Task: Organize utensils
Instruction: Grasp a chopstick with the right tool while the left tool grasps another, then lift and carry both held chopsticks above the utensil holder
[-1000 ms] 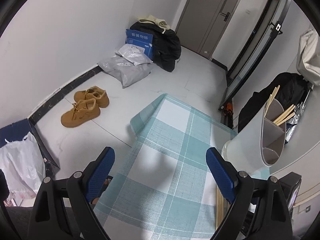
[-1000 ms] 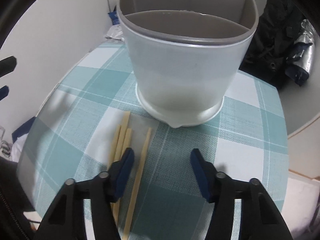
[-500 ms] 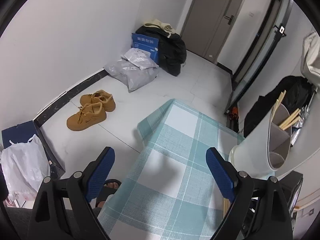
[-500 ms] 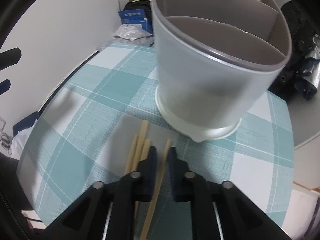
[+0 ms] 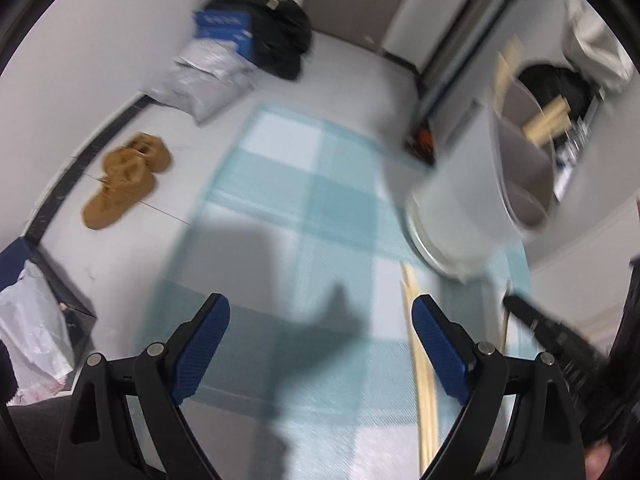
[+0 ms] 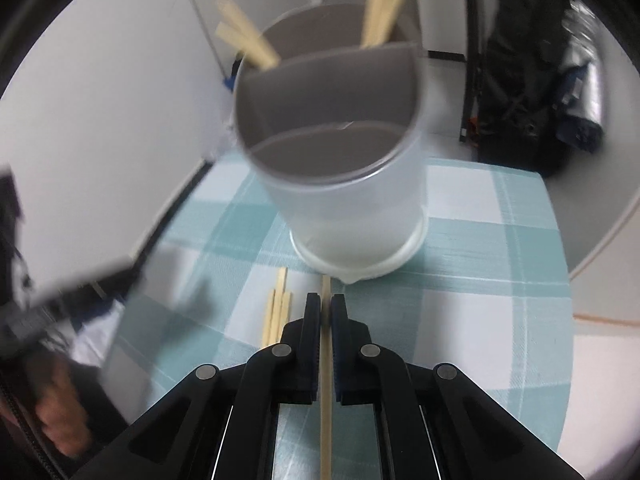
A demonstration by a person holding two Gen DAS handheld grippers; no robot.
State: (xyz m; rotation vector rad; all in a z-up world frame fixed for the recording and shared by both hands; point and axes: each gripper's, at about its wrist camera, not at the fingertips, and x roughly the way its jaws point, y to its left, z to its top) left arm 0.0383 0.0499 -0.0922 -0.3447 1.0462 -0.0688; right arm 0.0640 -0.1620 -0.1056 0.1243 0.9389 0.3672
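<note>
The right claw (image 6: pixel 326 306) is clamped on one chopstick (image 6: pixel 325 380), just clear of the surface (image 6: pixel 480 320). The left claw (image 5: pixel 320 344) gapes empty beside the loose chopsticks (image 6: pixel 277 308). Beyond stands the holder (image 6: pixel 340 184). Pinched thinly, the stick could pivot and miss its compartment.

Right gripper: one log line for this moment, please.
right gripper shut on chopstick | holder ahead | left gripper open, empty

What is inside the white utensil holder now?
The white utensil holder has three compartments. The far one holds wooden chopsticks, leaning out to both sides. The middle and near compartments look empty, but their bottoms are hidden by the walls.
</note>
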